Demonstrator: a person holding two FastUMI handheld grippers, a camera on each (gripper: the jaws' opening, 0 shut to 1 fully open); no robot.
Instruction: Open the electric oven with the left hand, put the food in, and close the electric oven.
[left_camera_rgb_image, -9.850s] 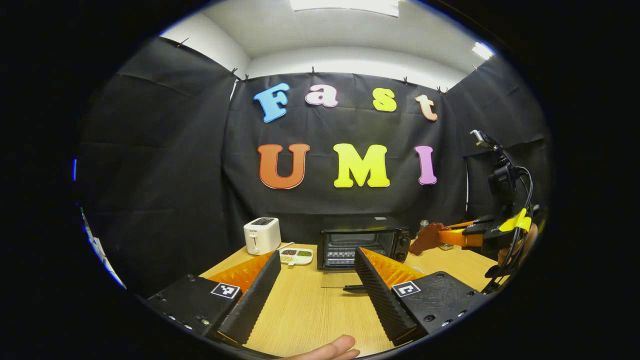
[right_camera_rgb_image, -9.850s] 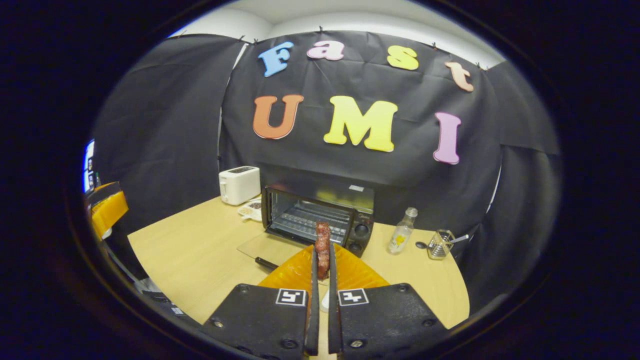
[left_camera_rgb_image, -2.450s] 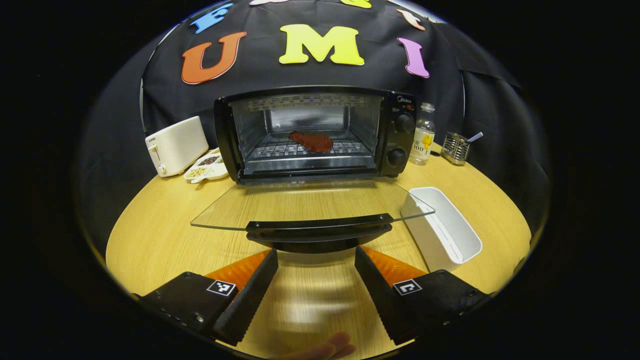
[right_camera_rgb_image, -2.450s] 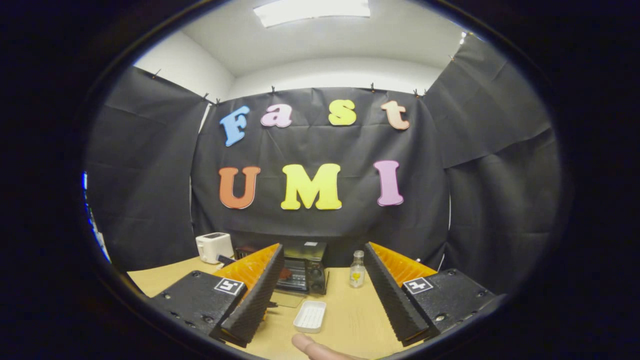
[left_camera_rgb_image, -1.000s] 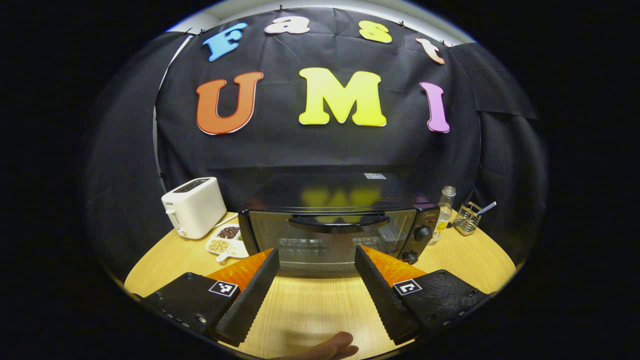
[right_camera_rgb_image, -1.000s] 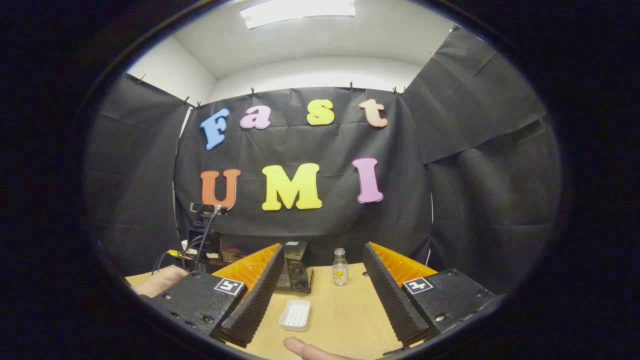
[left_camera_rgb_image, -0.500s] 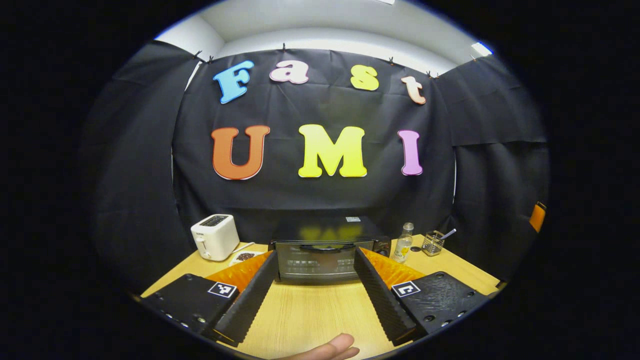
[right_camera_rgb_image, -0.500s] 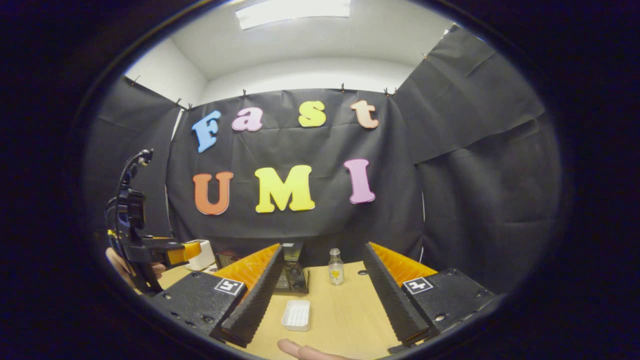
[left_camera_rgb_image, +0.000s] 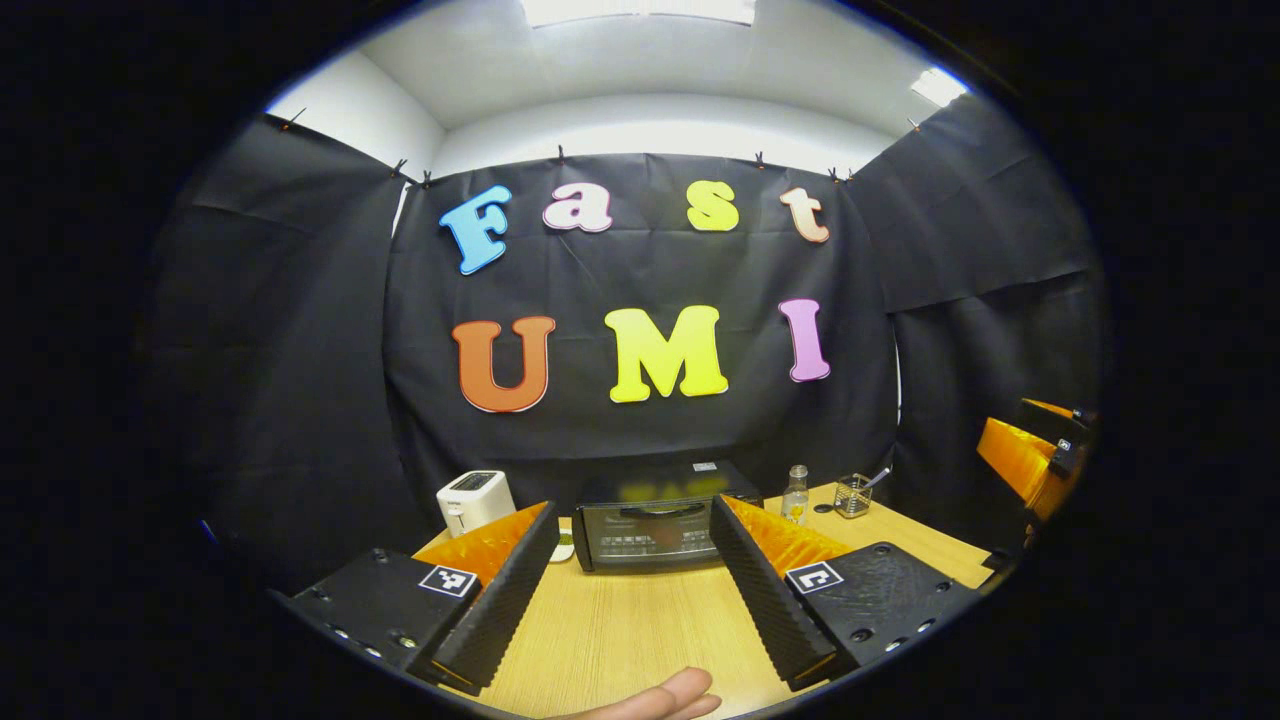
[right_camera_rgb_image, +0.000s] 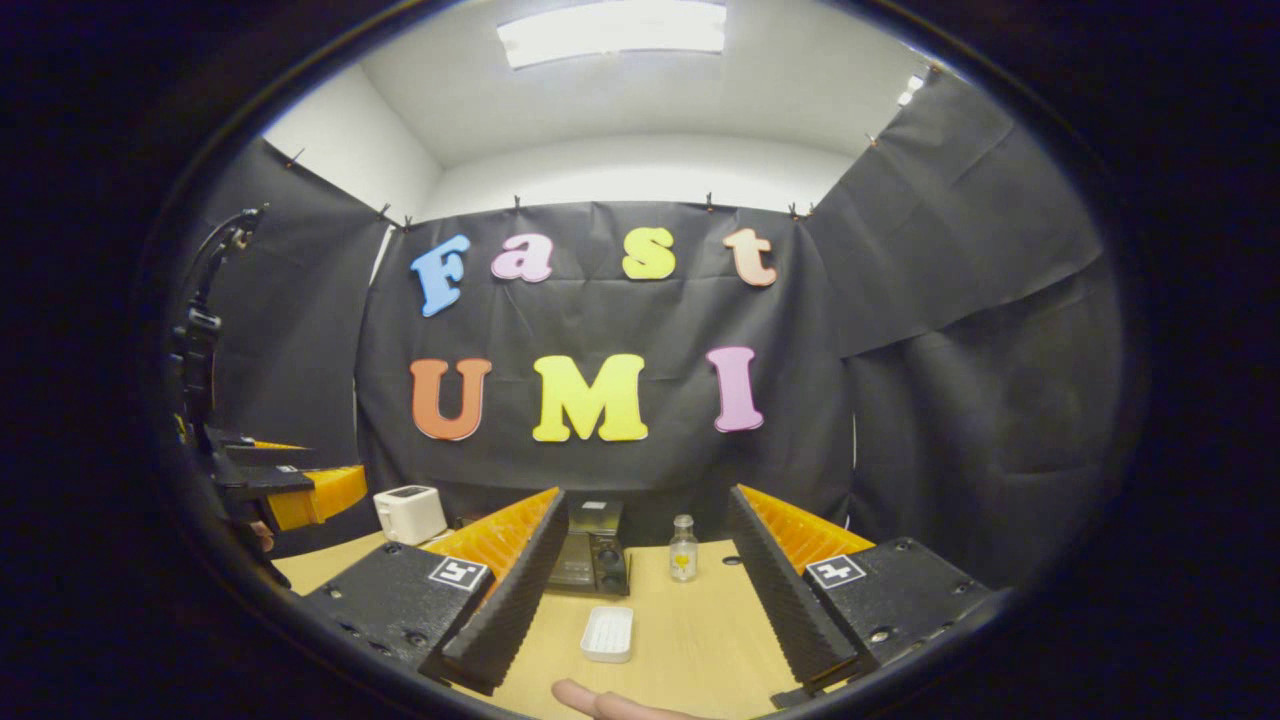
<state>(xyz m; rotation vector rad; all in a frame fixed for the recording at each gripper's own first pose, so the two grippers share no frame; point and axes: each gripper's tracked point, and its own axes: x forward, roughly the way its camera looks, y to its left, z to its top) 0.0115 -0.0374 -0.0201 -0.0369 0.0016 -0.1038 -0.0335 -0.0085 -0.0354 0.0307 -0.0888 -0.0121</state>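
Note:
The black electric oven (left_camera_rgb_image: 652, 533) stands at the back of the wooden table (left_camera_rgb_image: 620, 630) with its glass door closed and the handle along the door's top. The glass is too dark and small to show what lies inside. My left gripper (left_camera_rgb_image: 632, 510) is open and empty, held well back from the oven and above the table. My right gripper (right_camera_rgb_image: 647, 500) is also open and empty, farther right, with the oven (right_camera_rgb_image: 590, 557) seen past its left finger. The left gripper (right_camera_rgb_image: 290, 490) shows at that view's left edge, the right gripper (left_camera_rgb_image: 1030, 450) at the other view's right edge.
A white toaster (left_camera_rgb_image: 475, 500) stands left of the oven. A small bottle (left_camera_rgb_image: 795, 493) and a wire holder (left_camera_rgb_image: 852, 495) stand to its right. A white tray (right_camera_rgb_image: 608, 633) lies in front of the oven's right end. A person's fingertip (left_camera_rgb_image: 660, 700) shows at the bottom.
The oven door, open 2.5 s ago with the meat on the rack, is closed. Since then my left gripper has drawn back and up from the oven; the right has barely moved.

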